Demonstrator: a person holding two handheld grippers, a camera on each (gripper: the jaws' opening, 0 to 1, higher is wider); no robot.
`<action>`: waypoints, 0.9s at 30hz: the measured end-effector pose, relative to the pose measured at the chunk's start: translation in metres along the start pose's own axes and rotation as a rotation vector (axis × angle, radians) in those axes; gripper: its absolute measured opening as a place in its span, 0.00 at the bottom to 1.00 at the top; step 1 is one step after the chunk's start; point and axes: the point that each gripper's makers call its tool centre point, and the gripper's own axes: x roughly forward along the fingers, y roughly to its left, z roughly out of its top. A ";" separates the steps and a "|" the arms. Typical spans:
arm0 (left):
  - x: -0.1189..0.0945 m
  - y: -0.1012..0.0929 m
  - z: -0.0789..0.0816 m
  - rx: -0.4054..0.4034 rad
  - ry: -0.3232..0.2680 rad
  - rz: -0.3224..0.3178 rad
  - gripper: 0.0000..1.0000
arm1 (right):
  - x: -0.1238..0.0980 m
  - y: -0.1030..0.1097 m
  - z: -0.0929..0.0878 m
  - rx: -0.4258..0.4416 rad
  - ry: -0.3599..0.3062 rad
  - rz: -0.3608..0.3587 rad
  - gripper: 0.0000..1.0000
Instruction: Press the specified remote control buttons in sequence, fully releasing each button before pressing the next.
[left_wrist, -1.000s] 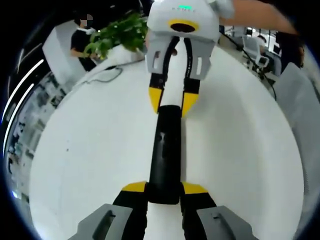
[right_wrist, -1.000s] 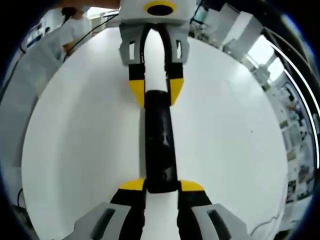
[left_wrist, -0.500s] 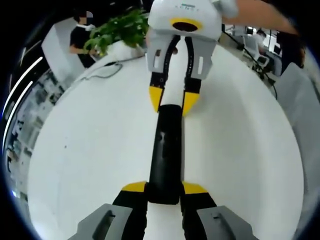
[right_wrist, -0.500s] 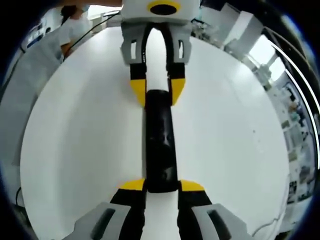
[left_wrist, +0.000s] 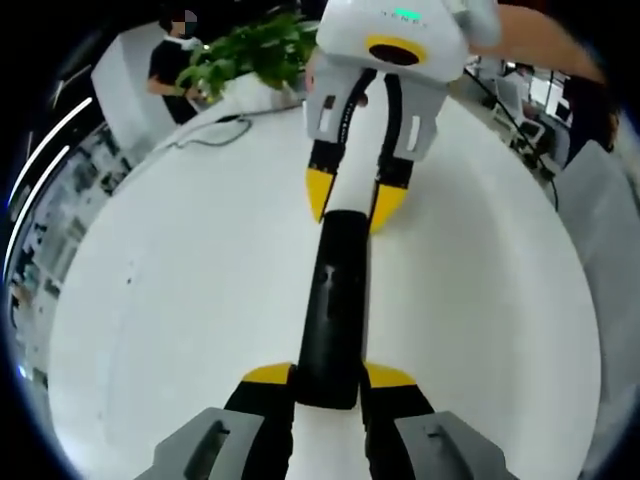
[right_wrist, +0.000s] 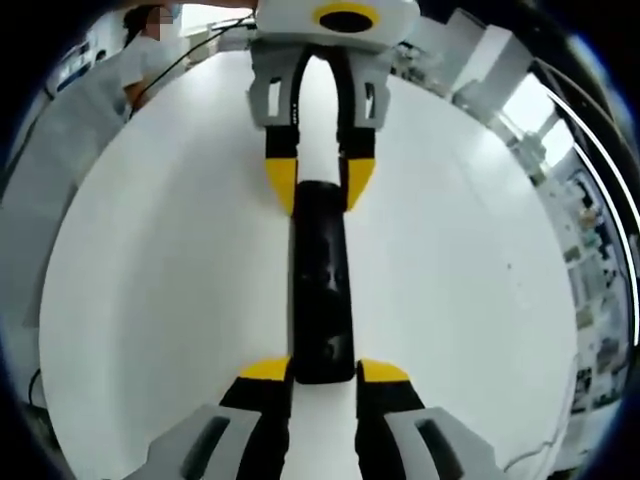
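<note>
A long black remote control (left_wrist: 332, 300) hangs over the white round table (left_wrist: 170, 300), held at both ends. My left gripper (left_wrist: 328, 378) is shut on its near end in the left gripper view, yellow tips on either side. My right gripper (left_wrist: 350, 200) is shut on the far end, white body above. In the right gripper view the same remote control (right_wrist: 322, 285) runs from my right gripper (right_wrist: 323, 370) at the bottom up to my left gripper (right_wrist: 320, 182). The buttons are too dark to make out.
A green potted plant (left_wrist: 250, 55) and a dark cable (left_wrist: 215, 125) sit at the table's far edge, with a person (left_wrist: 175, 70) behind. Office desks and chairs (left_wrist: 530, 110) lie beyond. Another person (right_wrist: 130, 65) stands past the white table (right_wrist: 470, 290).
Both views have shifted slightly, so the opposite gripper sits a little further over in each. The remote stays gripped at both ends.
</note>
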 end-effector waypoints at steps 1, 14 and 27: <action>0.000 0.000 0.000 0.000 0.001 0.001 0.24 | 0.000 -0.001 0.000 -0.004 0.001 -0.006 0.22; 0.000 0.000 0.002 0.070 0.027 0.065 0.26 | -0.002 -0.006 -0.002 0.041 -0.017 -0.073 0.29; -0.010 0.010 0.004 0.045 -0.037 0.236 0.50 | -0.007 -0.010 -0.001 0.192 -0.115 -0.174 0.44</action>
